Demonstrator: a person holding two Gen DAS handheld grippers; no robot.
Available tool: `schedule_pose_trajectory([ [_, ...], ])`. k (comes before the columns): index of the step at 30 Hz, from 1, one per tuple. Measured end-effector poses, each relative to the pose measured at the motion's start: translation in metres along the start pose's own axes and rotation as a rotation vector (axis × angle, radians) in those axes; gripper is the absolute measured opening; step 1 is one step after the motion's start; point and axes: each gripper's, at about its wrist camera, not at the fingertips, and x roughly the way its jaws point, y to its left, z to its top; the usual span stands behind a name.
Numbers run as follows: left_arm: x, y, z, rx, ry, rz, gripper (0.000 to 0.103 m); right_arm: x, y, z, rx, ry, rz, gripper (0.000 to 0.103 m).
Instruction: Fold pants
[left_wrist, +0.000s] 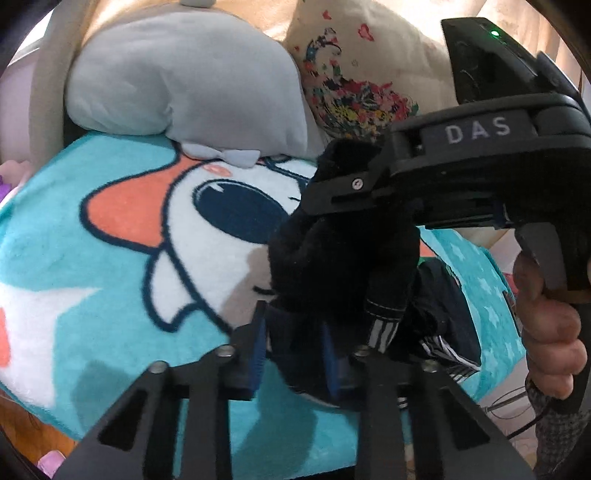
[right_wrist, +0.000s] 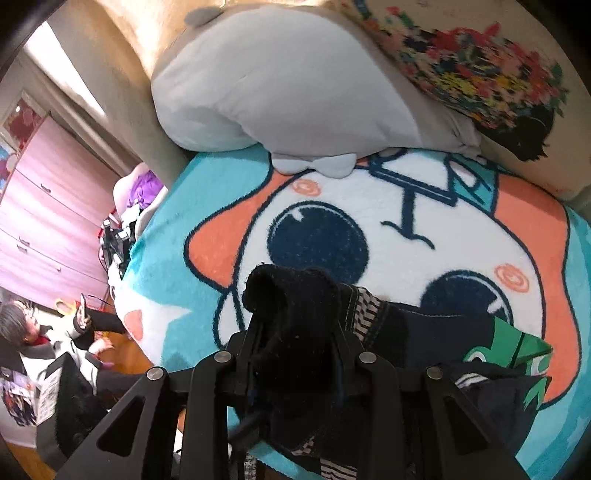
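Observation:
The dark navy pants (left_wrist: 343, 266) with white side stripes hang bunched above the teal cartoon blanket (left_wrist: 110, 240). My left gripper (left_wrist: 295, 354) is shut on a fold of the pants low in the left wrist view. My right gripper (left_wrist: 332, 184) enters that view from the right and is shut on the upper bunch of cloth. In the right wrist view my right gripper (right_wrist: 295, 354) clamps a thick roll of the pants (right_wrist: 291, 295). The rest of the pants, with a green print (right_wrist: 517, 350), trails right over the blanket (right_wrist: 369, 206).
A grey plush pillow (left_wrist: 184, 81) and a floral cushion (left_wrist: 369, 74) lie at the bed's head, also in the right wrist view (right_wrist: 277, 85). A seated person (right_wrist: 55, 339) and pink drawers (right_wrist: 48, 221) are to the left of the bed.

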Motion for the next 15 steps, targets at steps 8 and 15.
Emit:
schedule_pose_trajectory([
  [8, -0.007, -0.025, 0.002, 0.051, -0.026, -0.015, 0.02, -0.019, -0.025, -0.012, 0.033, -0.065, 0.058, 0.032],
  [15, -0.013, -0.069, 0.011, 0.136, -0.042, -0.077, 0.02, -0.053, -0.047, -0.026, 0.071, -0.145, 0.094, 0.032],
])
